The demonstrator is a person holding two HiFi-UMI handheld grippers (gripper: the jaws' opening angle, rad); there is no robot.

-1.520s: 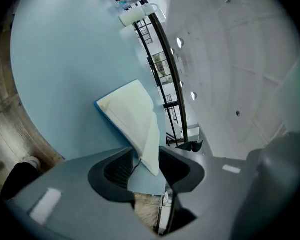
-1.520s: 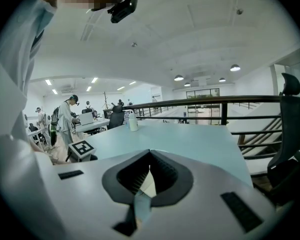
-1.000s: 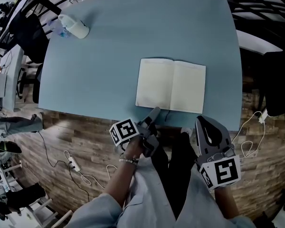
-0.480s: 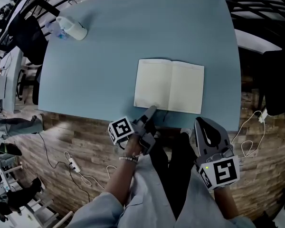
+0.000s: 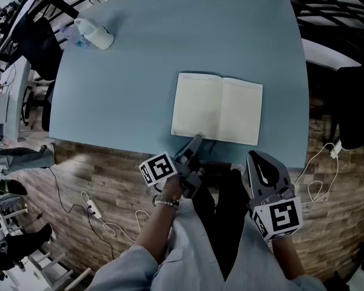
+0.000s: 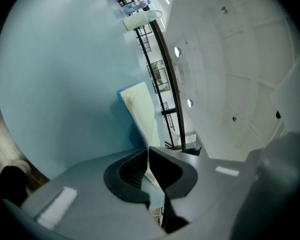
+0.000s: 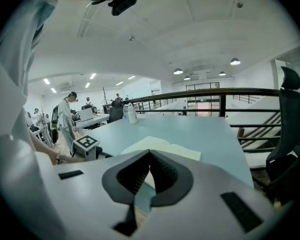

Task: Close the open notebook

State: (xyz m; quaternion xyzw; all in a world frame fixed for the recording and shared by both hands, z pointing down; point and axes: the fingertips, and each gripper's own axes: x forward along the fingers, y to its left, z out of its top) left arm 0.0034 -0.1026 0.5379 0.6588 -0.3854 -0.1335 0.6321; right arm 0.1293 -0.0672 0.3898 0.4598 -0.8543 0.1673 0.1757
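Note:
The open notebook (image 5: 217,109) lies flat near the front edge of the blue table (image 5: 170,41), cream pages up. My left gripper (image 5: 197,139) reaches its near edge at the left page. In the left gripper view its jaws are closing, and the left gripper (image 6: 148,149) pinches the notebook's (image 6: 140,109) blue-backed cover and page edge between its tips. My right gripper (image 5: 259,155) hovers off the table's front edge, right of the left one, shut and empty. In the right gripper view the right gripper (image 7: 150,153) points at the notebook (image 7: 162,145) from a short distance.
A water bottle (image 5: 94,34) lies at the table's far left corner. Cables (image 5: 97,214) run over the wood floor below the front edge. A black chair (image 5: 355,108) stands at the right. A railing (image 7: 205,93) runs behind the table.
The left gripper's jaws have come together on the notebook's near edge. Its hand has stayed in place with a slight roll. The right gripper has barely moved.

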